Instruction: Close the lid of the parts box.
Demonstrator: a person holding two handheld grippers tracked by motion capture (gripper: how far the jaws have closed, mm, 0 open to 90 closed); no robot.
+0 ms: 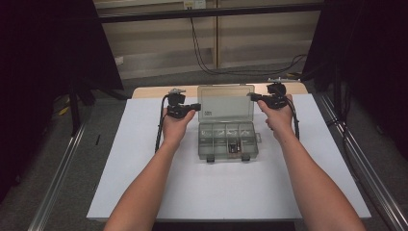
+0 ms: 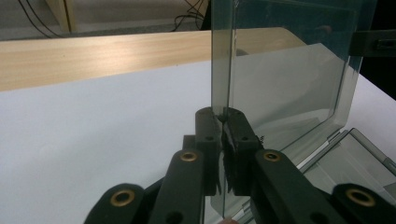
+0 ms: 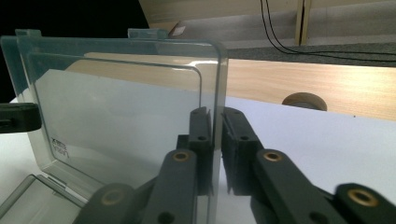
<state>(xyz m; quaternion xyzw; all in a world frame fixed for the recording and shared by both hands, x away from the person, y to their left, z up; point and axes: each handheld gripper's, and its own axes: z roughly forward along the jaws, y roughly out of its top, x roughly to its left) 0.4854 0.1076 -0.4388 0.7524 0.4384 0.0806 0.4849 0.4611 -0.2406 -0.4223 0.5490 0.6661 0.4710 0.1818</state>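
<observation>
**Lid of clear box clamped at both side edges**

Seen at centre of the high view: desk (image 1: pixel 144 159) under a white sheet, wooden strip bare along its far edge, dark floor and metal rails to either side.

Resting mid-frame on that sheet: clear compartment box (image 1: pixel 228 140), open, divided into small cells, one small dark item lying in a lower-middle cell, too small to identify. Two latches jutting from the lower edge.

Standing upright above the box tray: hinged lid (image 1: pixel 226 103), transparent, a small label near its lower left corner.

Coming up from the bottom of the high view: two bare forearms, one hand at each side of the lid.

Left of centre: left gripper (image 1: pixel 196 106), pointing right, closed tight on the lid's left edge. Confirmed in the left gripper view, left gripper (image 2: pixel 223 122) pinching the thin plastic edge, lid (image 2: pixel 285 79) rising toward upper right.

Right of centre: right gripper (image 1: pixel 252 97), pointing left, clamped on the lid's right edge. In the right gripper view, right gripper (image 3: pixel 214 126) squeezing that edge, lid (image 3: pixel 116 102) spreading across the left half of the frame.
</observation>
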